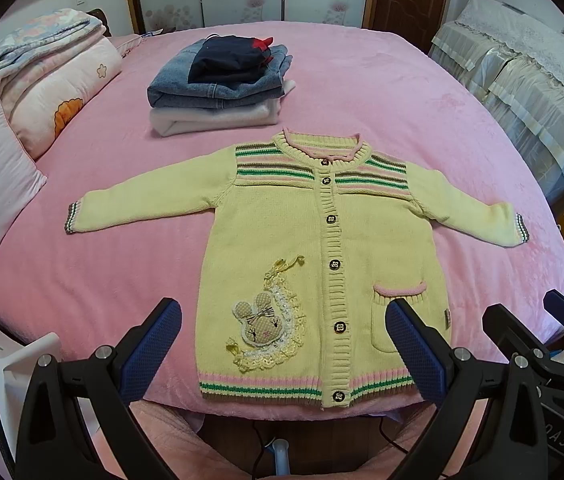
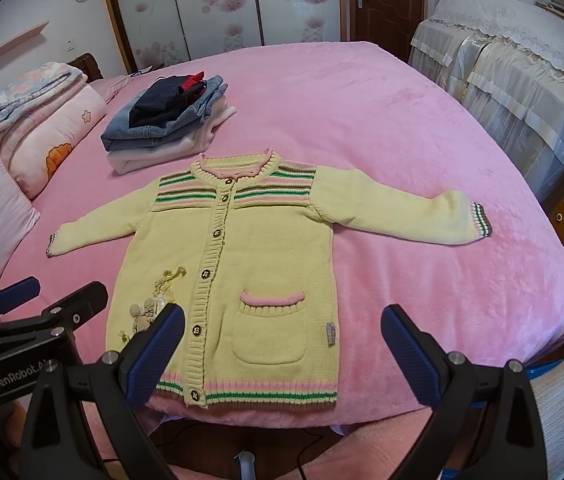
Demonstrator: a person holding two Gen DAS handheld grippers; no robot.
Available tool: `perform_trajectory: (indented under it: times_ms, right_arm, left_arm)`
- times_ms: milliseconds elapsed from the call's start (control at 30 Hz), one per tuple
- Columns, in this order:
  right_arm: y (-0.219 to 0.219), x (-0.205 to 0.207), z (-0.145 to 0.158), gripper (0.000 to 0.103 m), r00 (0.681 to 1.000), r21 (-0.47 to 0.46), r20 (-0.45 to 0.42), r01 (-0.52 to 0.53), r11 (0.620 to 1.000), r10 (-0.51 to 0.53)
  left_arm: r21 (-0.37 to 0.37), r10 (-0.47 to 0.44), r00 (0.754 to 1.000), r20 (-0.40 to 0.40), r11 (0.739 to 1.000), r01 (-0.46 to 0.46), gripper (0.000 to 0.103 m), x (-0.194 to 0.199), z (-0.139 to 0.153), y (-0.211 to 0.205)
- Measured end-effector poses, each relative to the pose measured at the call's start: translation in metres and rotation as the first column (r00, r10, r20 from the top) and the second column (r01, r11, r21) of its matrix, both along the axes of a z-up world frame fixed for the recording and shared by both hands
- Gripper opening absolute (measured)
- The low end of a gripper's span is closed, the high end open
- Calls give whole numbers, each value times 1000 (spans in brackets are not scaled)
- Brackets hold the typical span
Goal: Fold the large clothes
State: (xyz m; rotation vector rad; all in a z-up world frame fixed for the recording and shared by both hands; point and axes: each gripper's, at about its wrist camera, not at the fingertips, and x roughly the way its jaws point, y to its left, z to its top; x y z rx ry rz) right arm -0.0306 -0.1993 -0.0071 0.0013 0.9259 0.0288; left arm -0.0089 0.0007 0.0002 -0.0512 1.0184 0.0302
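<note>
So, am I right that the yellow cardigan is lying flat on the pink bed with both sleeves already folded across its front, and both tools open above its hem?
Not quite: the sleeves are not folded. Both wrist views show the cardigan with each sleeve spread out to the side on the bed. The rest holds: it lies flat, and the left tool and right tool are open near its hem.

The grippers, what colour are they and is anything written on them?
Both are black plastic frames with silver bolts. Each finger wears a dark blue bumpy rubber pad. The left gripper shows white letters "GenRobot.AI" on its side, seen from the right gripper camera.
</note>
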Motion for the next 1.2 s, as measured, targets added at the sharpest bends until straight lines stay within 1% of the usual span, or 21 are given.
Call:
perform_trajectory:
  times_ms: [300,1200]
  right_arm:
    - [2,-1,6,99,1000,-2,6,-2,1000,2]
    - [3,-2,6,99,1000,0,9,0,1000,0]
  left_arm:
    - [9,-2,1000,-2,1000,2,101,-4,1,2]
    - [27,-8,1000,-7,1000,8,101,0,3,1]
